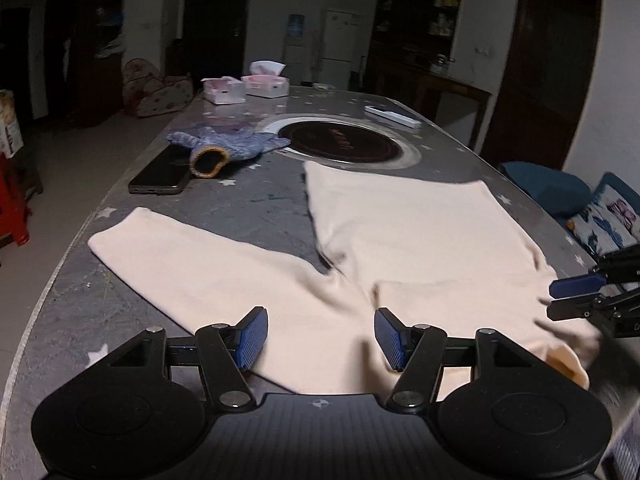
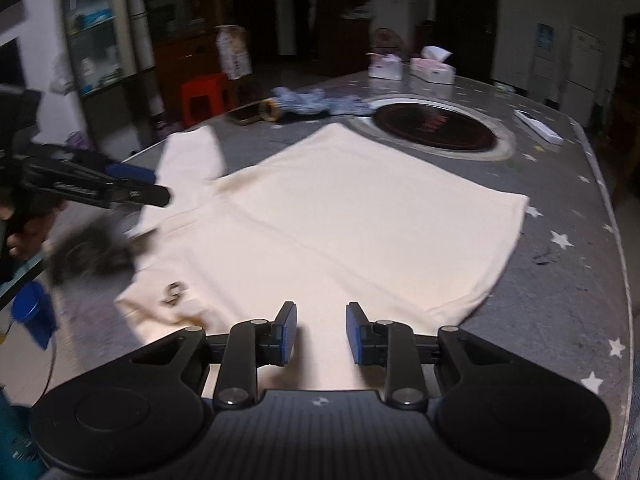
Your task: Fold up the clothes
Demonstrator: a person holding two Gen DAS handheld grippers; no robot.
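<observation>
A cream long-sleeved top [image 1: 420, 236] lies flat on the grey star-patterned table [image 1: 256, 208]. One sleeve [image 1: 192, 256] stretches to the left; the other side looks folded over the body. My left gripper [image 1: 320, 338] is open and empty just above the garment's near edge. My right gripper [image 2: 321, 332] is open and empty over the near part of the top [image 2: 340, 216]. The right gripper also shows in the left wrist view [image 1: 580, 296] at the garment's right edge. The left gripper shows in the right wrist view [image 2: 132, 184] near the sleeve [image 2: 192, 156].
A blue knitted glove [image 1: 228, 146] and a dark phone [image 1: 164, 172] lie at the table's left. A round inset hotplate [image 1: 340, 144] sits beyond the top. Tissue boxes [image 1: 244, 88] and a white remote [image 1: 392, 116] lie at the far end. A red stool [image 2: 204, 96] stands beside the table.
</observation>
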